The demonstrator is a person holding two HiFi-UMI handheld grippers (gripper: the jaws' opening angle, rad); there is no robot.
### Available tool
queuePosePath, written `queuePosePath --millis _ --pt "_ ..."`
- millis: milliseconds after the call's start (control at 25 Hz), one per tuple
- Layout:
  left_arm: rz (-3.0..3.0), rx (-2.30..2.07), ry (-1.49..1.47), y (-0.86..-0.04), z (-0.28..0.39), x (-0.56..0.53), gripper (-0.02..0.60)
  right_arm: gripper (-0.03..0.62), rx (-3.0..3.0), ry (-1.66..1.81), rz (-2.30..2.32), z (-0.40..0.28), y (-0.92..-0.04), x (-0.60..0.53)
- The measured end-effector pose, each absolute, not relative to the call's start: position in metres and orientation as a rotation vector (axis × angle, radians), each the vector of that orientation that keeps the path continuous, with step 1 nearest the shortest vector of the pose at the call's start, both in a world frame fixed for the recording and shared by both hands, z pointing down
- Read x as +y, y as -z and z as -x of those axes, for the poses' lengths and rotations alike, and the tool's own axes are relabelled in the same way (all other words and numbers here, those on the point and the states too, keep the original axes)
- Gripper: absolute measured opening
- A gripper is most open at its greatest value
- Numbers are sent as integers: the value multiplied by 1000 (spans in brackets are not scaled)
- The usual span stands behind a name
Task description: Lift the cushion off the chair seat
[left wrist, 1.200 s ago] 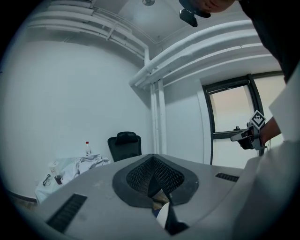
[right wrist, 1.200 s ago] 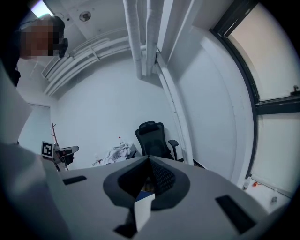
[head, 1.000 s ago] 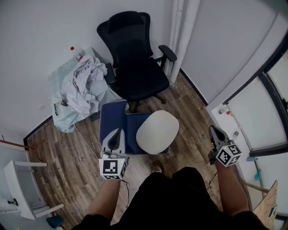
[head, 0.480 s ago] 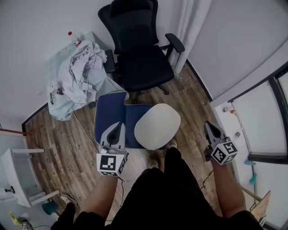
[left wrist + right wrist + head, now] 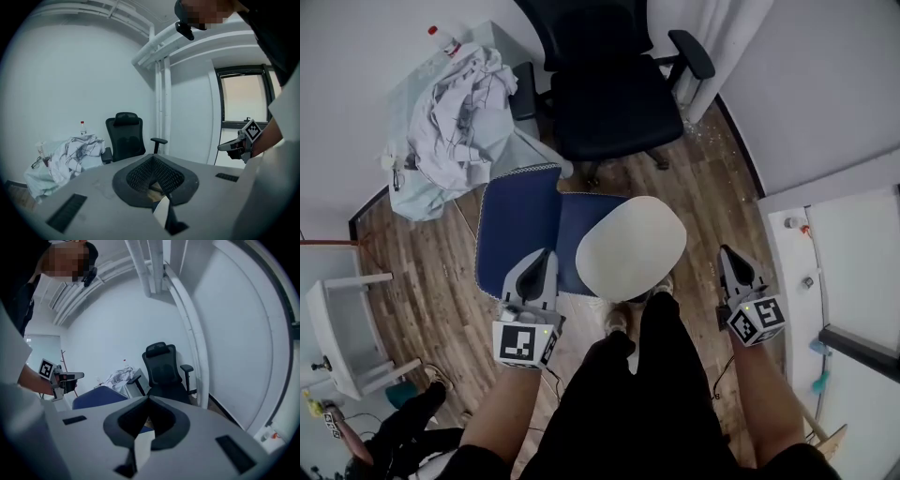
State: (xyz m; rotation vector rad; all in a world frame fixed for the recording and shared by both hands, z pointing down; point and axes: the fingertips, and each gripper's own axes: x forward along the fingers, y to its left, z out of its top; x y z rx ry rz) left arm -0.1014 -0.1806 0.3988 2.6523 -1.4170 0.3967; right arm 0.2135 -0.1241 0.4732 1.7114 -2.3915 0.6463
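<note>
A cream, rounded cushion (image 5: 630,248) lies on the seat of a blue chair (image 5: 517,230) just in front of the person's legs. My left gripper (image 5: 546,259) hovers over the seat's front left corner, a short way left of the cushion, its jaws shut and empty. My right gripper (image 5: 727,255) hangs over the wood floor to the right of the cushion, apart from it, shut with nothing held. In the right gripper view the blue chair (image 5: 98,397) shows beyond the closed jaws, with the left gripper (image 5: 63,378) at far left. In the left gripper view the right gripper (image 5: 239,143) is seen at the right.
A black office chair (image 5: 609,94) stands right behind the blue chair. A small table (image 5: 403,141) piled with crumpled white cloth (image 5: 455,103) and a bottle (image 5: 439,37) is at the back left. A white stool (image 5: 337,328) stands at the left, and a white sill (image 5: 834,244) at the right.
Both grippers have come down and forward toward the blue chair. The person has stepped closer, and the chair and cushion now lie nearer the grippers. Both stay shut.
</note>
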Motion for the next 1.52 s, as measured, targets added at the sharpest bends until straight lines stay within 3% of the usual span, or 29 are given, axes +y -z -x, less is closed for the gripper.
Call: queuePosePath --millis 400,1520 --pt "-2576 -1450 -457 -480 83 -212 5 11 -2330 -706 -1716 -241 -563 -157" --pt "-2579 -1333 -541 -618 48 -245 5 12 -2349 -834 -1498 -222 -740 -194"
